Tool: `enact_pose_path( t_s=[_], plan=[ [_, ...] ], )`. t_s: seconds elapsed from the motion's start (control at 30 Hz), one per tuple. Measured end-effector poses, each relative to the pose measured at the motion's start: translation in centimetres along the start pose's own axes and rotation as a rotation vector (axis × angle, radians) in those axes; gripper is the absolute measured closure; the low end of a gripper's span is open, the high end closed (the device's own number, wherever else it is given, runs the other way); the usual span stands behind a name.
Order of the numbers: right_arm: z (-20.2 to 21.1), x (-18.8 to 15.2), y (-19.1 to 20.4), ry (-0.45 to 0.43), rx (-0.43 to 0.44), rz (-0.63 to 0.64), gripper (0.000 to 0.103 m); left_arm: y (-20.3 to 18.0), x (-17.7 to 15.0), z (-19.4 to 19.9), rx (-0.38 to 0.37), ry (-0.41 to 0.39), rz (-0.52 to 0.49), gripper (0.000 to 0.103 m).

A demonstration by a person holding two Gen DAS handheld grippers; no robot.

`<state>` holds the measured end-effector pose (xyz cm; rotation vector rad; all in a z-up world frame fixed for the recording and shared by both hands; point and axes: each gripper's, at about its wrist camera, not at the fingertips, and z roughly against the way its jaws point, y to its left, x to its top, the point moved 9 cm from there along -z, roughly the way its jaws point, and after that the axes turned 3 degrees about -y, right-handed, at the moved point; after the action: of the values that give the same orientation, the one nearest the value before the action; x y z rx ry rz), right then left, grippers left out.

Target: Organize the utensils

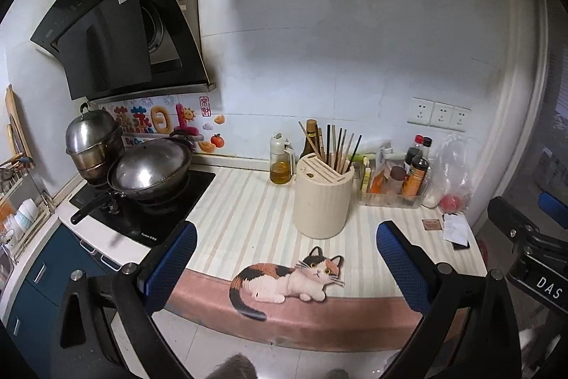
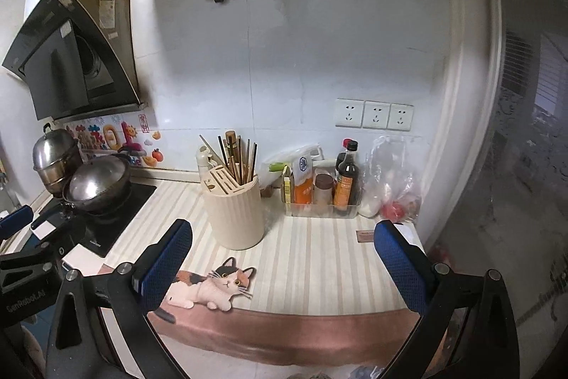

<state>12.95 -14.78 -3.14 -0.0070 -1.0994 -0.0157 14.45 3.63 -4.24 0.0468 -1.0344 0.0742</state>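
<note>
nearest the cameras, both tongs are held wide apart and nothing is gripped: the left tongs and the right tongs are both seen hanging short of the front edge of the surface, over the cat picture printed on its striped mat. no utensil is seen lying loose on the mat, so either the sorting is judged to be nearly done or nothing has been started; which of the two cannot be told from these views.

further in, a cream holder is found upright near the middle of the surface. a bundle of chopsticks, dark and wooden, is stood in its open rear compartment, leaning a little apart; the narrow slots in its top are seen empty.

behind and just beside it an oil bottle is placed, and to the right a clear tray is filled with sauce bottles and packets, with a plastic bag next to it. at the far left, a lidded wok and a steel pot are set on the stove.
</note>
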Motion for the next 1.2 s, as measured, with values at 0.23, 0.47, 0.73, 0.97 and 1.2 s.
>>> enact_pose_path(
  t_s=[0.23, 0.47, 0.73, 0.97, 1.2],
  plan=[
    [4.4, -0.1, 0.0, -0.032, -0.013, 0.002, 0.000, 0.0, -0.6, 2.9, -0.018, -0.022, 0.013, 0.000],
    [5.7, 0.0, -0.5, -0.043, -0.011, -0.002, 0.000, -0.3, -0.6, 3.9, -0.012, -0.036, 0.019, 0.000],
    [4.8, 0.4, -1.3, -0.028, 0.009, 0.009, 0.000, -0.6, -1.1, 3.7, 0.004, -0.027, 0.045, 0.000],
    [3.8, 0.3, -1.8, -0.019, 0.013, 0.021, 0.000, -0.8, -1.0, 3.4, 0.028, -0.030, 0.043, 0.000],
    [2.6, -0.2, -2.1, -0.003, 0.027, 0.024, 0.000, -1.1, -0.9, 3.4, 0.034, -0.032, 0.035, 0.000]
  ],
)
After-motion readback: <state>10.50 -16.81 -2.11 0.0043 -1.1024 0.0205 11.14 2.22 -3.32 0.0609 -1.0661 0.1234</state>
